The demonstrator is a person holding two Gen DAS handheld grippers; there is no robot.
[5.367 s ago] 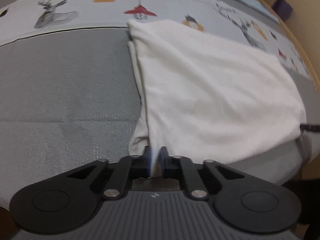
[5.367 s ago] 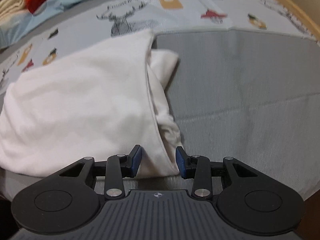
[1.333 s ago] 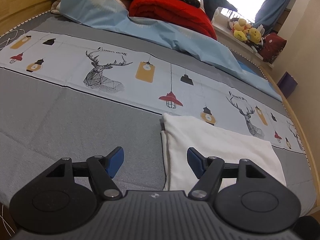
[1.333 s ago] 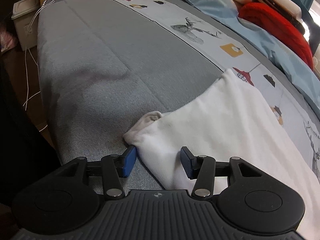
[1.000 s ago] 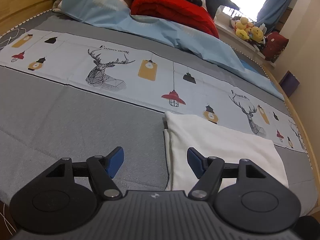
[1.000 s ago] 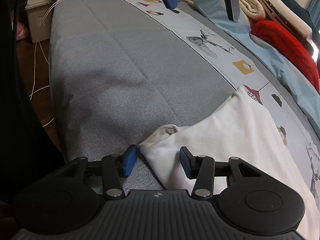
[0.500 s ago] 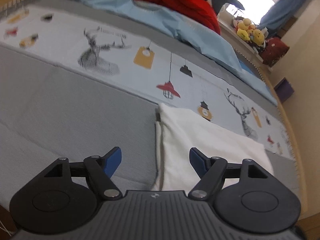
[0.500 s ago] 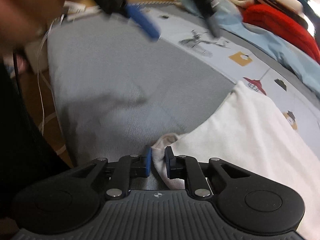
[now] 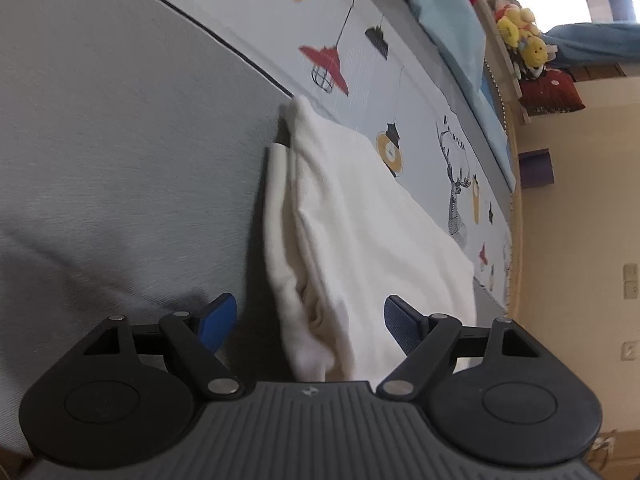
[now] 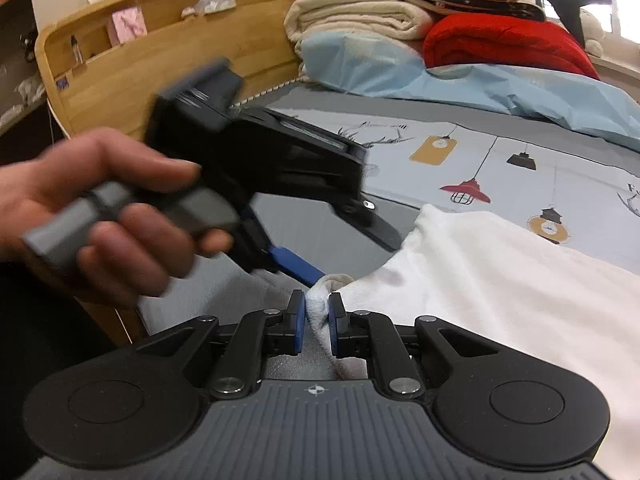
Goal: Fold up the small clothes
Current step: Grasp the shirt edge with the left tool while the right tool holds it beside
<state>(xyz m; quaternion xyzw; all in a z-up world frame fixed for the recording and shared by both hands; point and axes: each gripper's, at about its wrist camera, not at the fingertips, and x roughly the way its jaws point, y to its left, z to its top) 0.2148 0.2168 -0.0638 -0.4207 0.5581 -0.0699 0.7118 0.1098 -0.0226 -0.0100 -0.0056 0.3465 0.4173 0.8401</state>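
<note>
White garment [image 9: 360,216] lies part-folded on the grey bed [image 9: 120,128], far edge over its printed strip. Right gripper [image 10: 317,326] is clamped on the garment's near corner; left gripper [image 9: 310,320] straddles the same edge, jaws opening, unpinched. Judging by that, another fold remains.

Folded white garment [image 9: 360,216] on grey bedspread, apparently layered
</note>
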